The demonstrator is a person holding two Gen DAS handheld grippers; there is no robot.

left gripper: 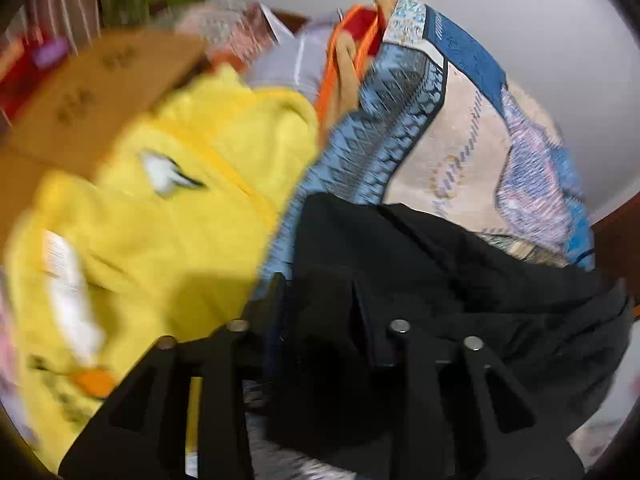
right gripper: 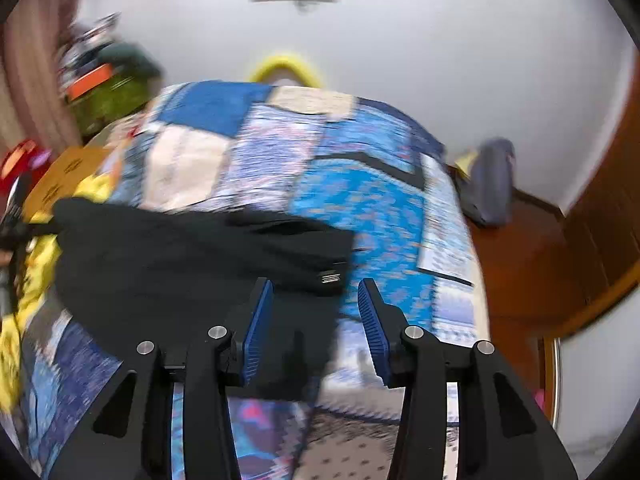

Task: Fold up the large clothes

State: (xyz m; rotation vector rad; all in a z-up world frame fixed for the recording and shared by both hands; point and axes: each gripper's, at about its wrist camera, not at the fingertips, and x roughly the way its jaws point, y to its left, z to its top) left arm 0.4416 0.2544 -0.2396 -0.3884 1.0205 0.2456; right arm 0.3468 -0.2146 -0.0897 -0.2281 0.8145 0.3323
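— On the blue-and-cream patterned quilt lies our folded black fabric garment, with the crumpled yellow fleece garment just beside it. Where do we stand?

— We judge one fold is laid down. Our right gripper has its blue-padded fingers apart, nothing pinched, the garment's edge just under them.

— And our left gripper?

— Its fingers sit against black cloth; we cannot tell whether they pinch it.

— Next?

— Probably we need a fresh hold on an edge to fold again, both grippers taking hold together.
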